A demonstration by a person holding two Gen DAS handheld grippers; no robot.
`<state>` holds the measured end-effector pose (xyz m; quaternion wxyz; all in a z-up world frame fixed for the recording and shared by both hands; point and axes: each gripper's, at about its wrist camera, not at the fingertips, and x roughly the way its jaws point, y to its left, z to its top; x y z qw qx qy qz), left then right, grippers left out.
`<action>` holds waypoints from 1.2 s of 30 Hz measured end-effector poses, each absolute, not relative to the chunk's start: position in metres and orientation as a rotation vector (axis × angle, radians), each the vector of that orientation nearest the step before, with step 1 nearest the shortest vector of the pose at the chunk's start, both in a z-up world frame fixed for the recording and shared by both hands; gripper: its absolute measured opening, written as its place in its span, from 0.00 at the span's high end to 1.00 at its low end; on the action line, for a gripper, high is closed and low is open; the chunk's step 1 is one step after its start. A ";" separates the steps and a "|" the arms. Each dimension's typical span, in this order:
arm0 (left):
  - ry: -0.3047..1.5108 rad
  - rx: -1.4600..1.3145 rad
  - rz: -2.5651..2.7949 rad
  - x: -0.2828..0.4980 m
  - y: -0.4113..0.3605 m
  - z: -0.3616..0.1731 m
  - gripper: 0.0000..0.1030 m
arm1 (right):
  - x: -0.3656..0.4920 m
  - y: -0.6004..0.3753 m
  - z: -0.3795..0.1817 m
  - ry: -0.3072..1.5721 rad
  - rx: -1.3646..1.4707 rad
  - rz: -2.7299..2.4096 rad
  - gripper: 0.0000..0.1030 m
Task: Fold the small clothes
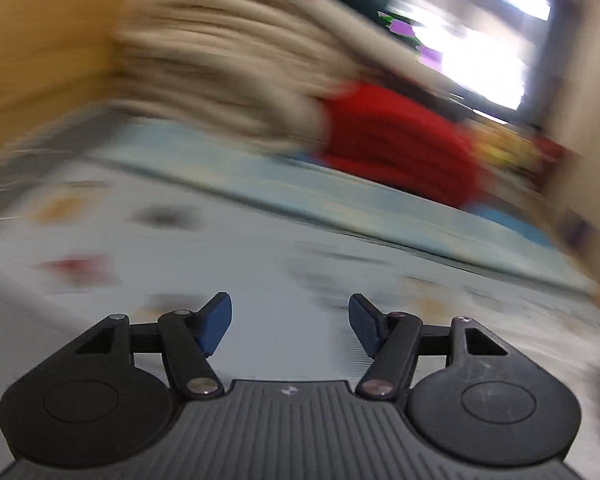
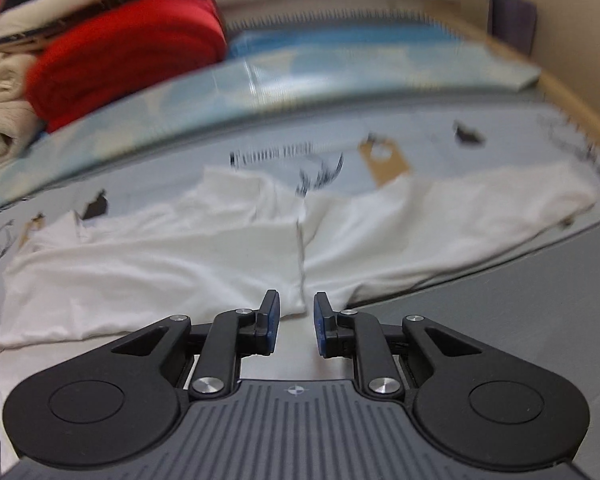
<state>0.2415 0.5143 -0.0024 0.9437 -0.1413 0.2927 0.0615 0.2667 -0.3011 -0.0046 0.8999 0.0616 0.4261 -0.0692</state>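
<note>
A white garment (image 2: 172, 256) lies spread on the printed bed sheet (image 2: 284, 152) in the right wrist view, with one flap folded over toward the middle. My right gripper (image 2: 297, 312) is open and empty, its fingertips just short of the garment's near edge. My left gripper (image 1: 290, 312) is open wide and empty above a pale printed surface (image 1: 260, 248). The left wrist view is heavily blurred, and the white garment cannot be made out there.
A pile of folded clothes stands at the back: a red piece (image 2: 124, 52) and beige pieces (image 2: 0, 96), also in the left wrist view, red (image 1: 400, 140) and beige (image 1: 220, 68). A light blue blanket (image 2: 340, 64) lies behind. A wooden edge (image 2: 572, 100) runs along the right.
</note>
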 end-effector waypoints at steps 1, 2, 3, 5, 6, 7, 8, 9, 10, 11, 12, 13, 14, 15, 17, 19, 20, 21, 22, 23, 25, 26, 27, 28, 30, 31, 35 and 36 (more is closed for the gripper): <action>0.586 -0.264 0.235 0.227 0.545 -0.007 0.32 | 0.257 -0.304 0.004 0.864 0.104 -0.138 0.80; 0.572 -0.237 0.335 0.214 0.574 -0.013 0.32 | 0.247 -0.308 0.010 0.850 0.075 -0.138 0.79; 0.555 -0.205 0.417 0.203 0.599 -0.020 0.32 | 0.238 -0.311 0.016 0.839 0.042 -0.147 0.79; 0.523 -0.132 0.538 0.190 0.629 -0.033 0.32 | 0.225 -0.324 0.022 0.837 0.008 -0.186 0.78; 0.514 -0.110 0.559 0.188 0.641 -0.038 0.32 | 0.220 -0.331 0.023 0.843 0.010 -0.213 0.78; 0.511 -0.099 0.564 0.185 0.654 -0.043 0.32 | 0.215 -0.340 0.022 0.852 0.020 -0.243 0.78; 0.508 -0.094 0.560 0.184 0.662 -0.049 0.32 | 0.209 -0.348 0.021 0.858 0.028 -0.271 0.78; 0.501 -0.100 0.546 0.188 0.665 -0.054 0.32 | 0.206 -0.354 0.019 0.866 0.038 -0.301 0.78; 0.487 -0.123 0.522 0.188 0.670 -0.058 0.32 | 0.203 -0.361 0.017 0.874 0.049 -0.328 0.78; 0.487 -0.146 0.507 0.186 0.675 -0.060 0.32 | 0.200 -0.365 0.014 0.884 0.058 -0.349 0.78; 0.496 -0.164 0.495 0.184 0.678 -0.065 0.32 | 0.199 -0.369 0.012 0.894 0.064 -0.367 0.78; 0.519 -0.178 0.488 0.184 0.682 -0.072 0.32 | 0.199 -0.372 0.010 0.905 0.064 -0.380 0.78; 0.550 -0.195 0.488 0.185 0.687 -0.075 0.32 | 0.198 -0.373 0.008 0.912 0.060 -0.386 0.78; 0.575 -0.214 0.487 0.184 0.687 -0.081 0.34 | 0.199 -0.373 0.007 0.916 0.055 -0.388 0.78; 0.552 -0.256 0.483 0.164 0.675 -0.075 0.35 | 0.202 -0.372 0.004 0.920 0.047 -0.381 0.78; 0.512 -0.269 0.446 0.150 0.651 -0.062 0.35 | 0.204 -0.371 0.003 0.914 0.060 -0.362 0.78; 0.496 -0.265 0.418 0.146 0.635 -0.050 0.35 | 0.207 -0.370 0.002 0.910 0.070 -0.352 0.78; 0.485 -0.260 0.393 0.145 0.619 -0.038 0.34 | 0.209 -0.369 0.002 0.905 0.083 -0.341 0.78; 0.470 -0.251 0.361 0.149 0.600 -0.022 0.34 | 0.211 -0.368 0.002 0.900 0.094 -0.331 0.78; 0.456 -0.239 0.337 0.155 0.584 -0.009 0.34 | 0.213 -0.367 0.003 0.895 0.101 -0.321 0.78; 0.414 -0.222 0.273 0.168 0.543 0.027 0.33 | 0.218 -0.367 0.006 0.877 0.112 -0.304 0.78; 0.395 -0.217 0.255 0.174 0.523 0.044 0.33 | 0.220 -0.367 0.008 0.868 0.122 -0.297 0.78; 0.376 -0.215 0.234 0.180 0.496 0.063 0.33 | 0.221 -0.367 0.010 0.856 0.137 -0.291 0.78; 0.364 -0.212 0.211 0.186 0.471 0.078 0.32 | 0.221 -0.368 0.012 0.845 0.154 -0.284 0.78; 0.327 -0.205 0.162 0.197 0.412 0.113 0.31 | 0.221 -0.370 0.016 0.821 0.191 -0.269 0.76; 0.306 -0.204 0.139 0.201 0.377 0.131 0.29 | 0.220 -0.372 0.018 0.807 0.208 -0.260 0.76; 0.251 -0.190 0.038 0.206 0.255 0.181 0.23 | 0.215 -0.377 0.025 0.757 0.251 -0.227 0.73; 0.254 -0.201 0.016 0.206 0.225 0.189 0.22 | 0.213 -0.379 0.028 0.745 0.251 -0.219 0.73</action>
